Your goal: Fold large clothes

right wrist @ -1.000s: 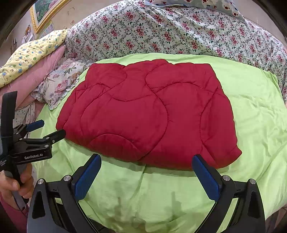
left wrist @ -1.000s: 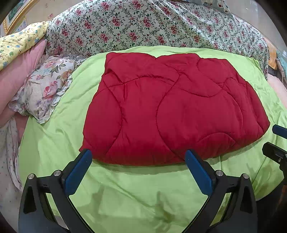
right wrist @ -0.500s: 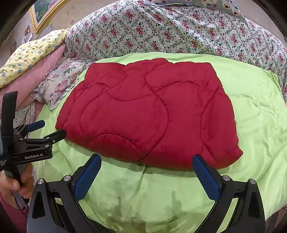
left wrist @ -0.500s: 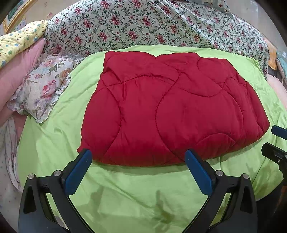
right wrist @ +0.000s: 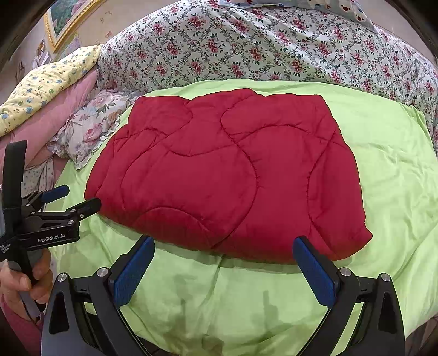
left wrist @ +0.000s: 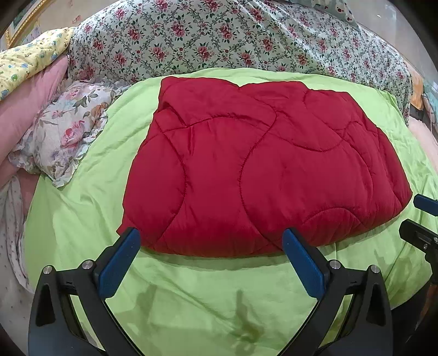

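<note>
Red quilt point(left wrist: 262, 169) lies folded into a thick, roughly rectangular pad at the centre of the green sheet point(left wrist: 191, 295) on the bed, curved stitch lines on its top face. Left wrist view: left claw point(left wrist: 210, 243) spread wide and empty, blue pads point(left wrist: 120, 263) at 7 and 5 o'clock, tips just at the quilt's near edge; contact cannot be told. Near-left corner of the quilt sits right by the left pad. Right claw point(left wrist: 421, 216) shows at 3 o'clock in this view, only its tips in frame, just beside the quilt's right corner. Right wrist view: right claw point(right wrist: 221, 249) also wide and empty, pads framing the quilt's near edge, green sheet visible between them. Left claw point(right wrist: 76, 198) appears at 9 o'clock, seen side-on, jaws parted, tips near the quilt's left corner but apart from it; a hand point(right wrist: 24, 282) grips its handle at 8 o'clock. Floral duvet point(right wrist: 260, 46) heaped across 12 o'clock behind the quilt. Floral pillow point(right wrist: 87, 128) at 10 o'clock, touching the sheet's edge; pink bedding point(right wrist: 54, 109) and a yellow pillow point(right wrist: 46, 90) beyond it. Framed picture point(right wrist: 68, 19) on the wall at 11 o'clock.
</note>
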A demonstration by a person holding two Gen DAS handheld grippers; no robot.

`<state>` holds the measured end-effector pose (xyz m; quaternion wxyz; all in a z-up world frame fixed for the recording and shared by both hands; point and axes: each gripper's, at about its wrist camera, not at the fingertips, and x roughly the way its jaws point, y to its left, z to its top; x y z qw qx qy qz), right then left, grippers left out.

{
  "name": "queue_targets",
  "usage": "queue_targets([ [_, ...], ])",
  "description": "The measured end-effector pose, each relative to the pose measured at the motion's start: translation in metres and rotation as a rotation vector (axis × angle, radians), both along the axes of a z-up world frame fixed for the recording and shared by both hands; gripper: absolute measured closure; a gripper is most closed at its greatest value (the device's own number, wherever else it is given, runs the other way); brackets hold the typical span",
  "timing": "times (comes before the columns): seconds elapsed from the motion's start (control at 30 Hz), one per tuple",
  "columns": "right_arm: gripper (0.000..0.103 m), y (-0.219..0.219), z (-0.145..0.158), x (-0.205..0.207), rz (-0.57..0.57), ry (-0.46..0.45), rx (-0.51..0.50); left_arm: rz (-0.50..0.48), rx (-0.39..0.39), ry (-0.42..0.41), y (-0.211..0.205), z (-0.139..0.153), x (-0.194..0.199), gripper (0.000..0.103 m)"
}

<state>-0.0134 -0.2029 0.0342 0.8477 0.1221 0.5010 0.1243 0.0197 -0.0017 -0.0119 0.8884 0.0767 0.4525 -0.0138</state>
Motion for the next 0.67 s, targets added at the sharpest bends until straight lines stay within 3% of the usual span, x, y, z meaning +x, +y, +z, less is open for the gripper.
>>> queue_targets([
  [0.67,0.001,-0.008,-0.004,0.01,-0.003,0.019,0.024,0.008,-0.018,0.017,0.003,0.0,0.012,0.0],
])
